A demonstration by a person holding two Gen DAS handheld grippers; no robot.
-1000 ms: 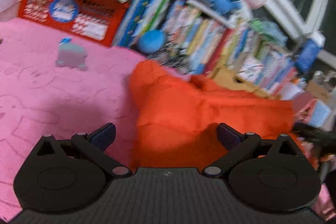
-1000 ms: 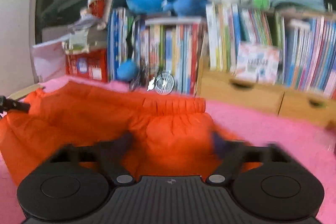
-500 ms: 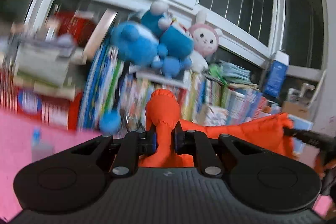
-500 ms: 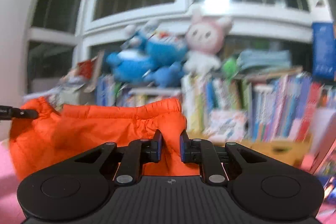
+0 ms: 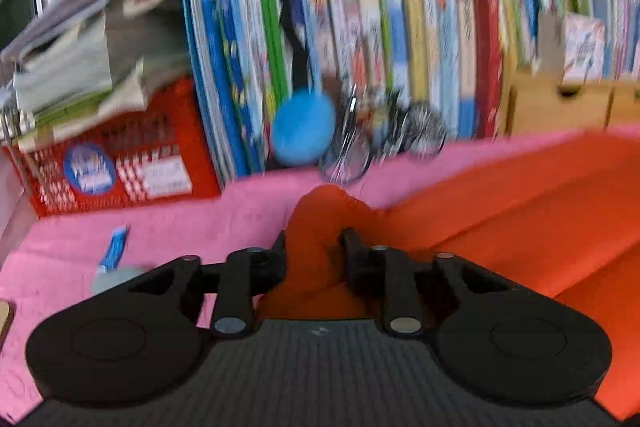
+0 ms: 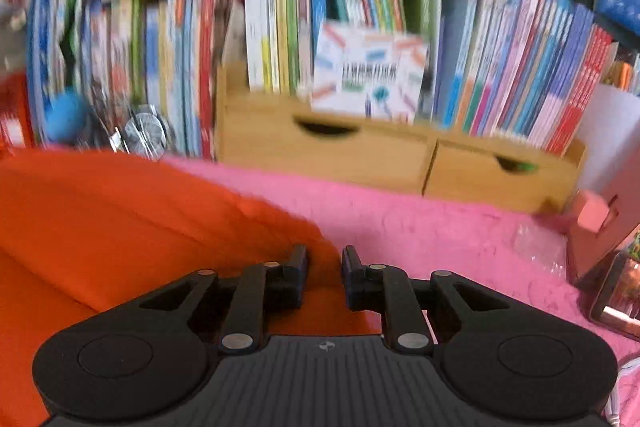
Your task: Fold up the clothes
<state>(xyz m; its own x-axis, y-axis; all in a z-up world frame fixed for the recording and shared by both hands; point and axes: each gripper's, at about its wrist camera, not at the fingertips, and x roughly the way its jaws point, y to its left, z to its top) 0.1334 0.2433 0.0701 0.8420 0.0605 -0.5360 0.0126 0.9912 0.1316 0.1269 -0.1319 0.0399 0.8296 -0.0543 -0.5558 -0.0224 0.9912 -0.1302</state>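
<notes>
The left gripper (image 5: 314, 247) points forward and tilts down toward the pink surface (image 5: 168, 227). A bunched corner of the orange garment (image 5: 520, 211) sits between its 2 fingers (image 5: 280, 251). Its jaws have just been opening a little from a tight pinch, and the fabric lump fills the gap between them; in this blurred view the fingers seem to press on the cloth on both sides. From that corner the garment spreads away toward 3 o'clock, lying in broad folds over the pink surface.

The right gripper (image 6: 324, 267) tilts down the same way, and its jaws have just eased apart slightly. Its fingers (image 6: 296, 267) stand close together on the other edge of the orange garment (image 6: 120, 219), with a thin wedge of cloth in the narrow gap. Here the garment fills the view from 9 o'clock down to 6 o'clock, and bare pink surface (image 6: 440, 227) runs off toward 3 o'clock.

Beyond both grippers, at 12 o'clock, a row of upright books (image 5: 400, 39) lines the back. A red crate (image 5: 120, 155) stacked with papers stands at 10 o'clock in the left view, and a blue ball (image 5: 302, 131) rests against the books. In the right view a wooden drawer unit (image 6: 380, 155) sits under the books (image 6: 500, 67).
</notes>
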